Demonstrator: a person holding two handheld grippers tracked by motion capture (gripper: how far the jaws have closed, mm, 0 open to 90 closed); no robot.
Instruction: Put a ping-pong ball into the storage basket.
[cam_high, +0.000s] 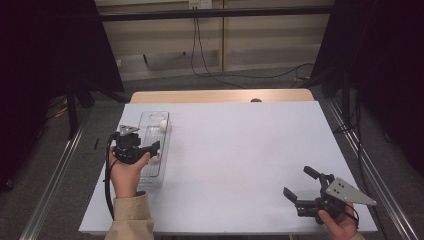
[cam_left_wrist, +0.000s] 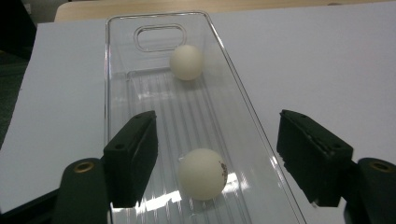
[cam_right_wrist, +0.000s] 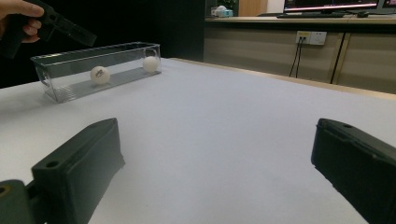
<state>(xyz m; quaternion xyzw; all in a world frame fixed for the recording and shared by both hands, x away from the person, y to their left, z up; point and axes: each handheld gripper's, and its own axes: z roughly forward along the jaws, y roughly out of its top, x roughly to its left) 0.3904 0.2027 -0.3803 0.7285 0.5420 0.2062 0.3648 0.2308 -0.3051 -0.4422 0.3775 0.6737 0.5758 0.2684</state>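
Observation:
A clear plastic tray (cam_high: 148, 176) lies lengthwise at the left of the white table. Two white balls rest in it: one (cam_left_wrist: 186, 61) at the far end, one with a small mark (cam_left_wrist: 202, 173) nearer me. My left gripper (cam_left_wrist: 217, 136) hovers over the near ball, jaws open, neither pad touching it. The high view has that gripper (cam_high: 151, 149) above the tray's middle, and the right gripper view catches it (cam_right_wrist: 70, 31) over the tray (cam_right_wrist: 60, 91). My right gripper (cam_high: 299, 183) is at the near right with open jaws (cam_right_wrist: 217, 163) that hold nothing.
A white sheet (cam_high: 240, 160) covers the table, with a wooden strip (cam_high: 220, 95) along the far edge. Metal rails (cam_high: 367, 165) flank both sides. Cables (cam_high: 210, 70) trail on the floor behind. A counter with a wall socket (cam_right_wrist: 308, 37) stands beyond the table.

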